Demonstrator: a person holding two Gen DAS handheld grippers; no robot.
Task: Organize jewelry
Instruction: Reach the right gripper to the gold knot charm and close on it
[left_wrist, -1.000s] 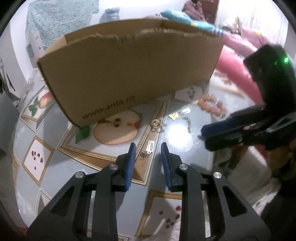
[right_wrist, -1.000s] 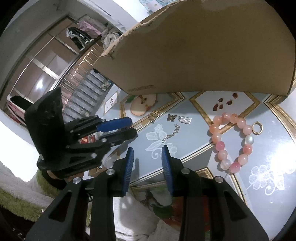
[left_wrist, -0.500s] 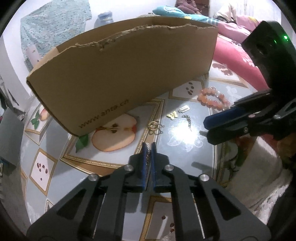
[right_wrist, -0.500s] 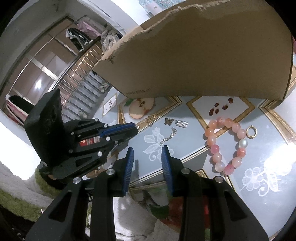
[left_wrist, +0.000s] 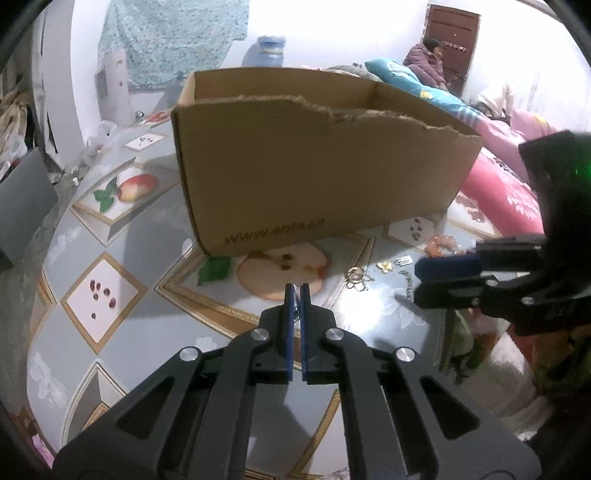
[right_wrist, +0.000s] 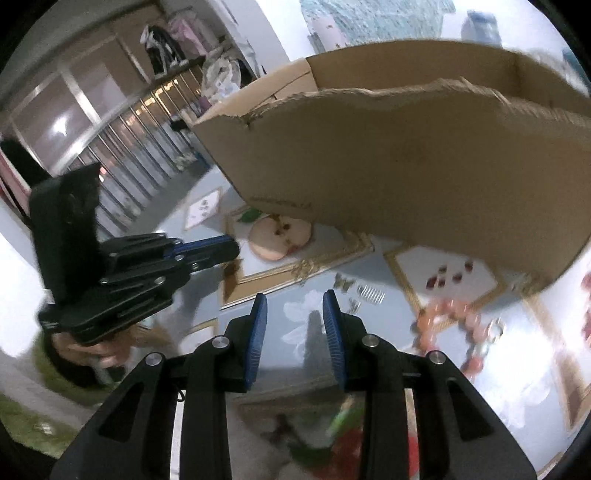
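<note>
My left gripper had its blue pads pinched nearly together on a small dark chain piece, held above the glossy fruit-patterned tablecloth in front of the torn-edged brown cardboard box. My right gripper hung with its jaws wide apart and nothing between them. A gold ring cluster, a gold butterfly charm and a pink bead bracelet lay on the cloth near the box.

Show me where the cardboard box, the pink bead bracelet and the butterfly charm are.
cardboard box (left_wrist: 314, 177): left wrist view, front wall.
pink bead bracelet (right_wrist: 448, 308): right wrist view, blurred upper beads.
butterfly charm (right_wrist: 343, 283): right wrist view, its wings.
</note>
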